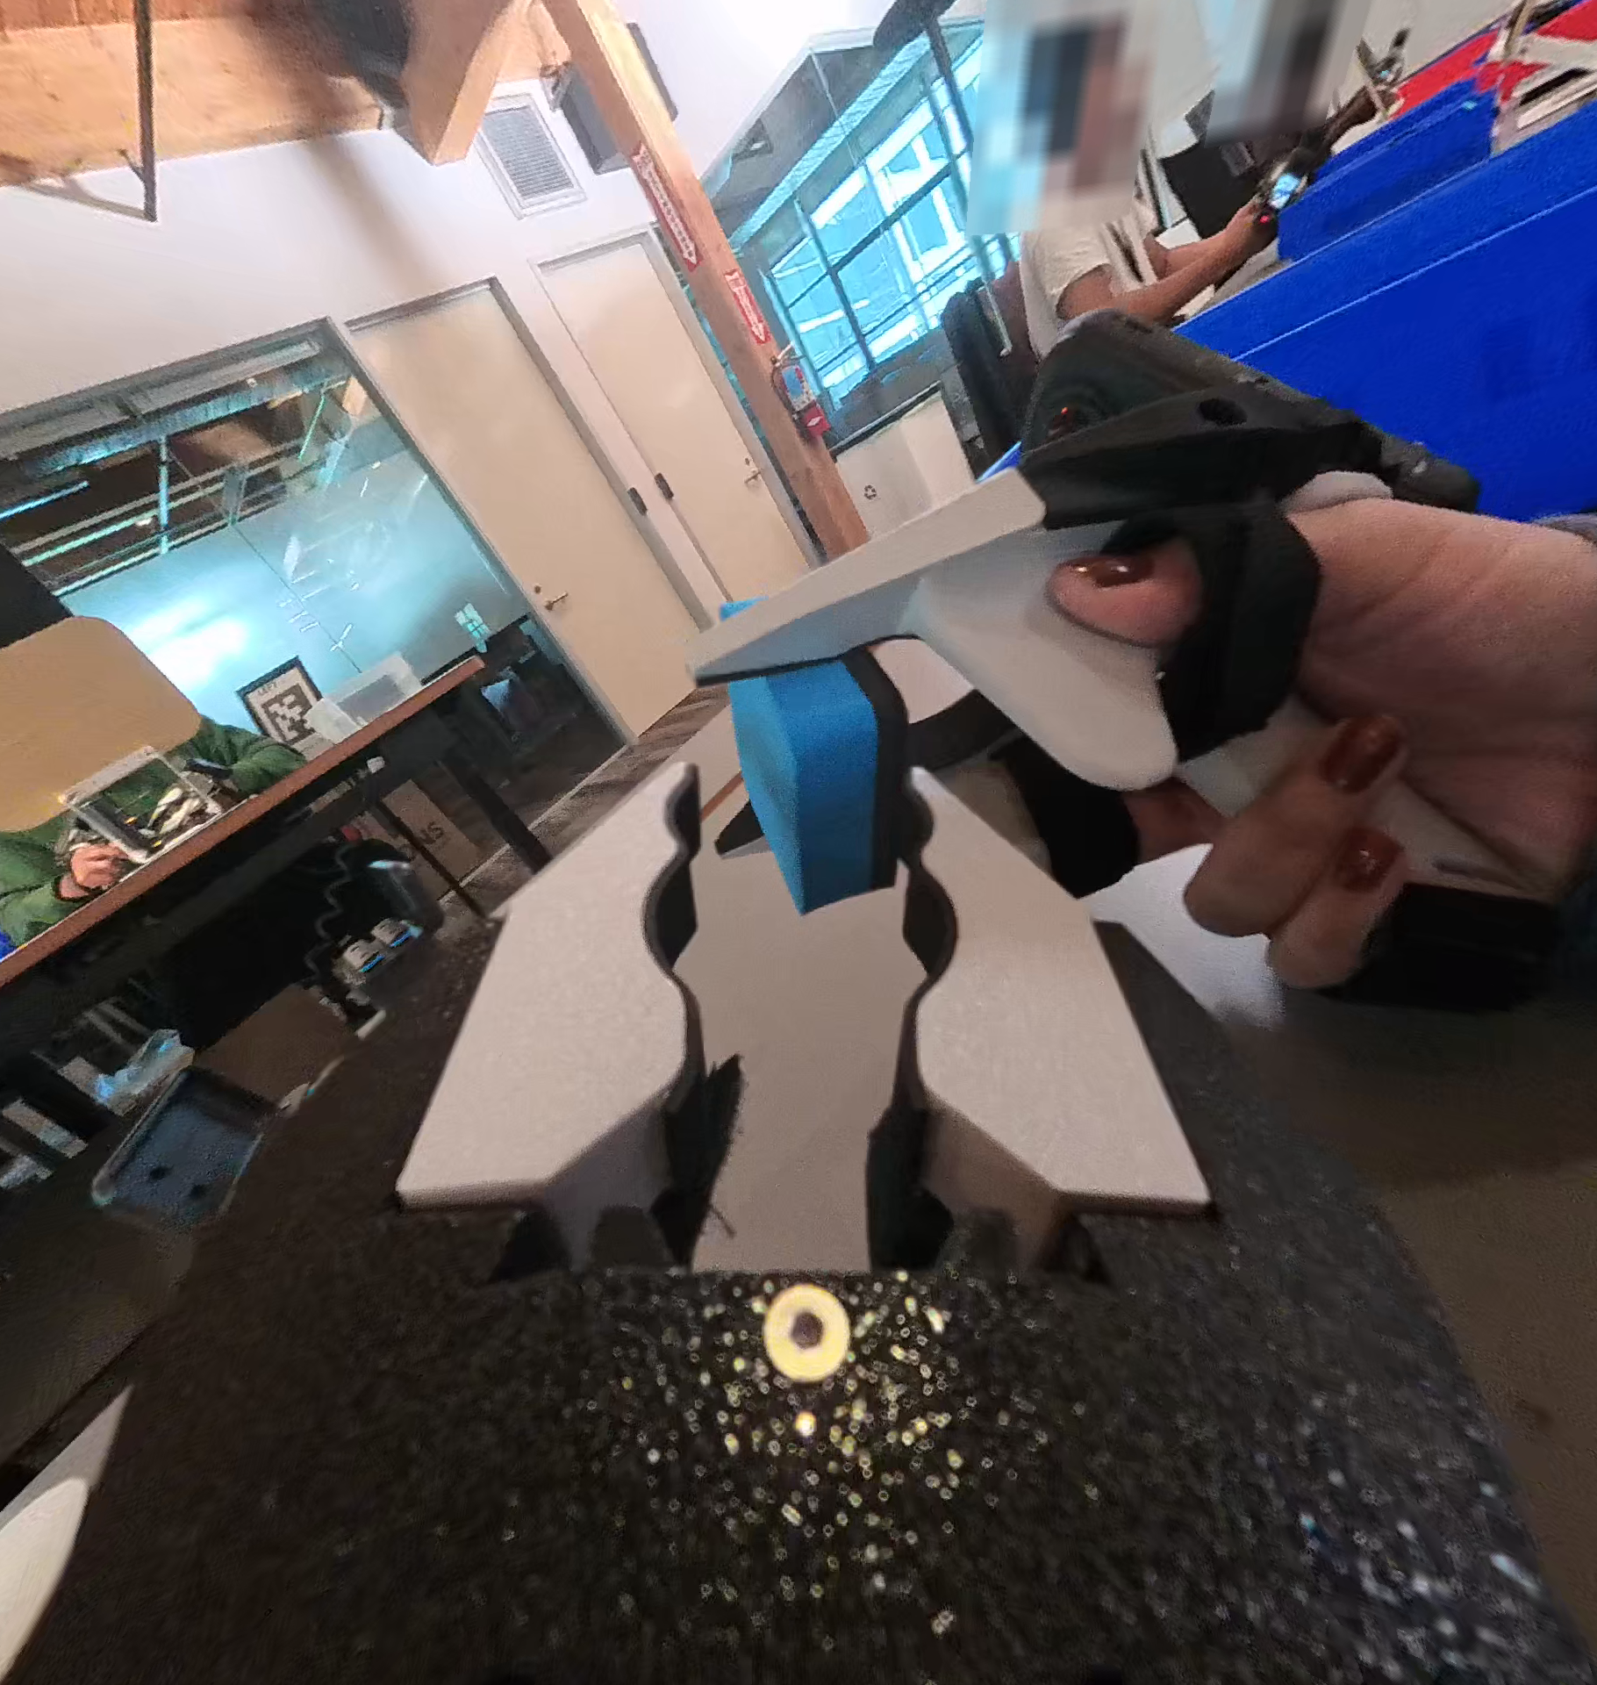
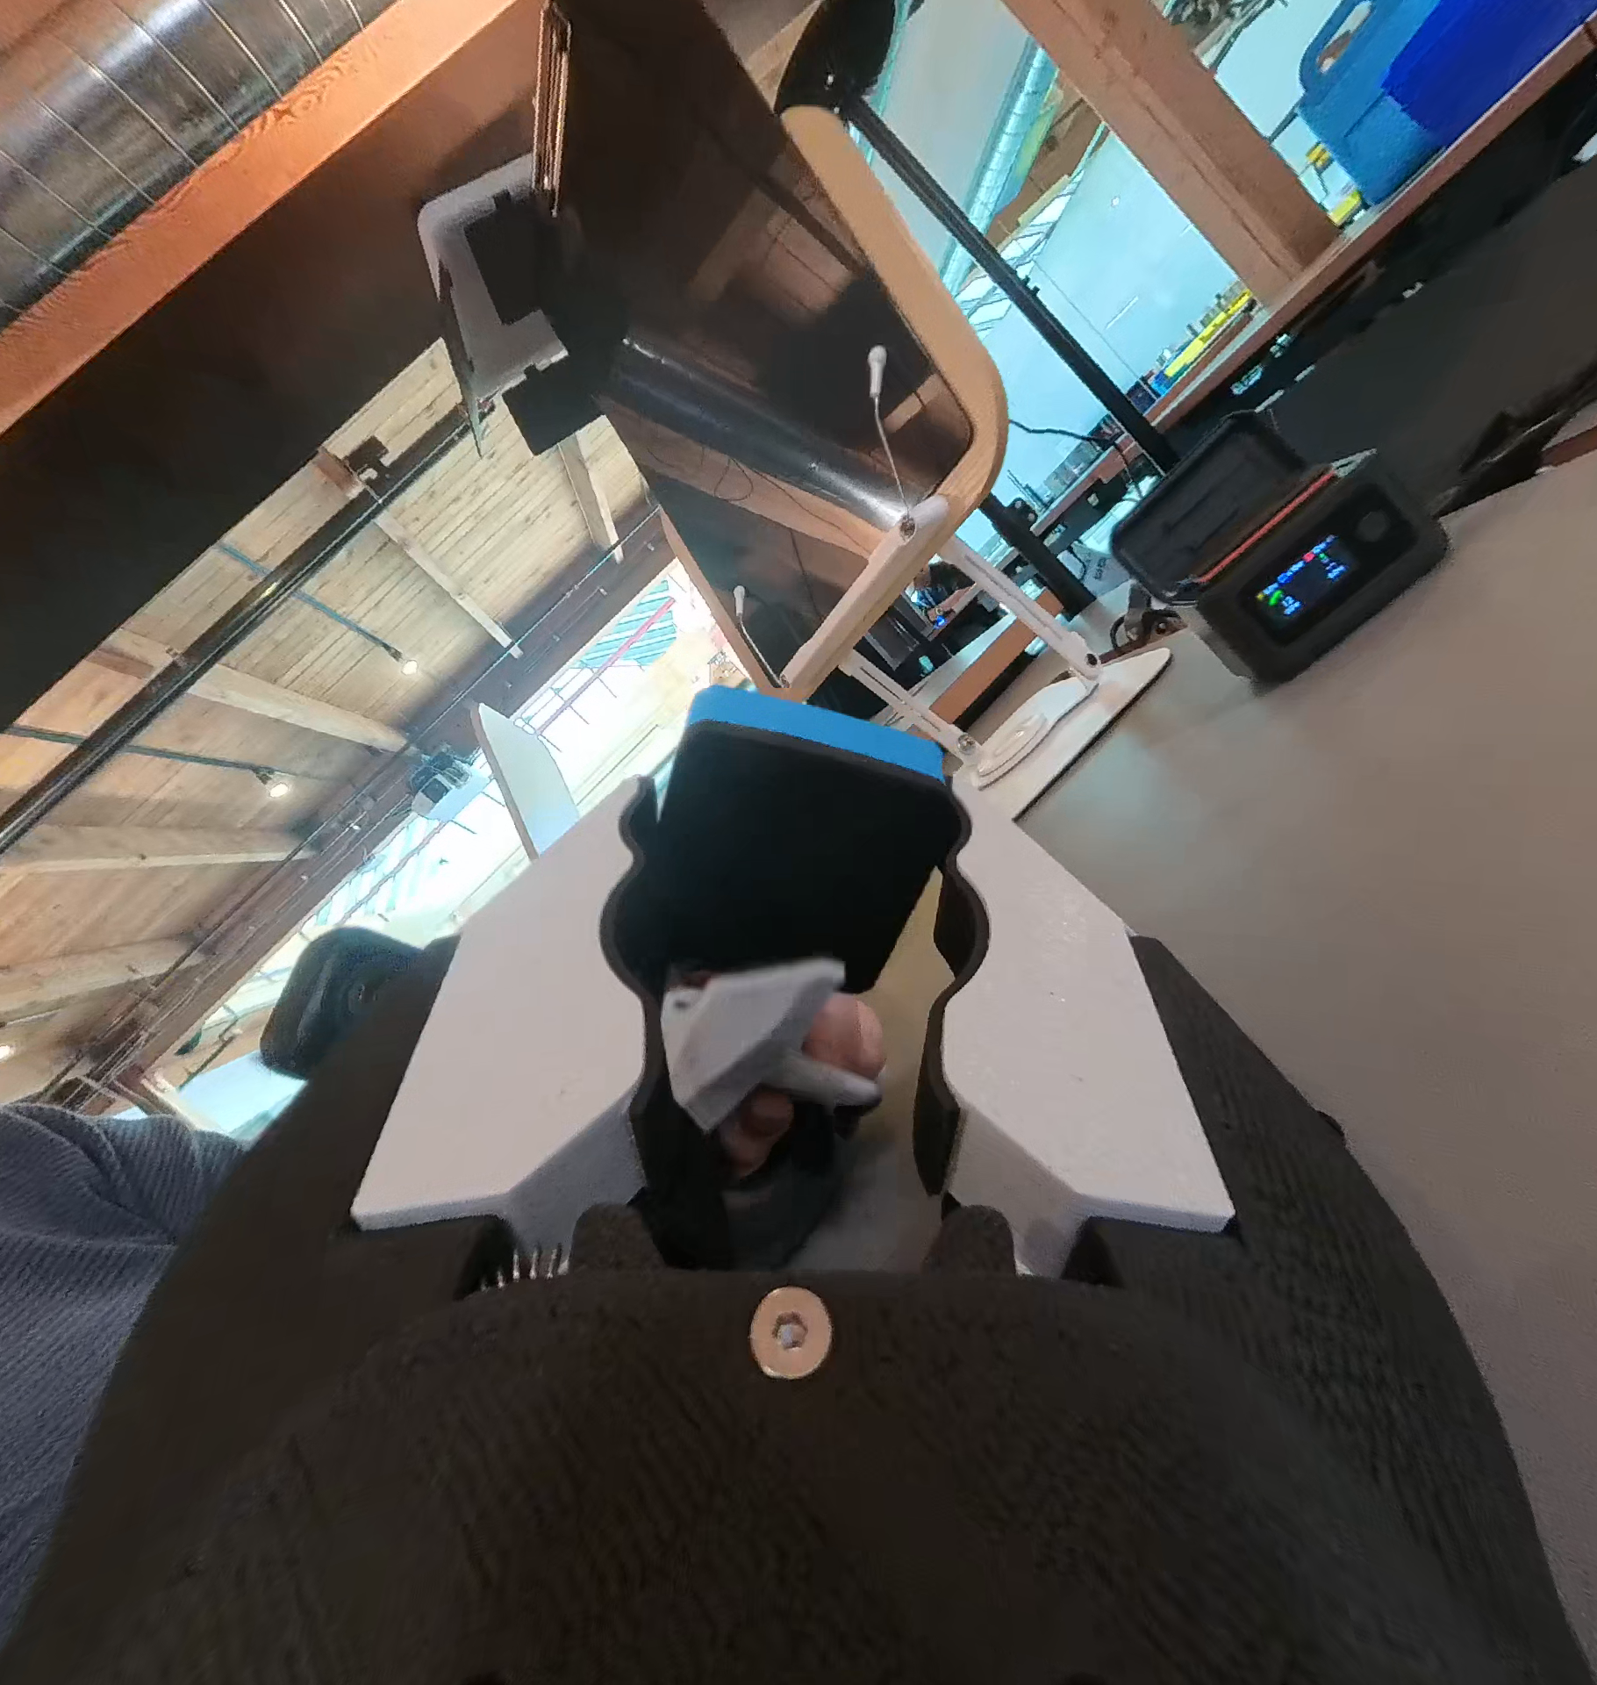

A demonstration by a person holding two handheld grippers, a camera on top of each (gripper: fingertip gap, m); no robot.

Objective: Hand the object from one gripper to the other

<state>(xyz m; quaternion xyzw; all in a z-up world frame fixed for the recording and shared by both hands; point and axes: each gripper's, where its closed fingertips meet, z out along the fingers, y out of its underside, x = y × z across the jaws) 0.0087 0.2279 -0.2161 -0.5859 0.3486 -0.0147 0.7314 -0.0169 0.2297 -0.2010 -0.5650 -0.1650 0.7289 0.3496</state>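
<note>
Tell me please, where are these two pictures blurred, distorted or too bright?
Left wrist view: the block and the right gripper look sharp; the left gripper body close to the lens is blurred and speckled with glints; straight beams bend from the wide angle. Right wrist view: the block is sharp, the window behind it is overexposed, and the sleeve is soft.

wooden post point(image 1: 722, 301), fire extinguisher point(image 1: 797, 394), power station point(image 2: 1296, 584)
</note>
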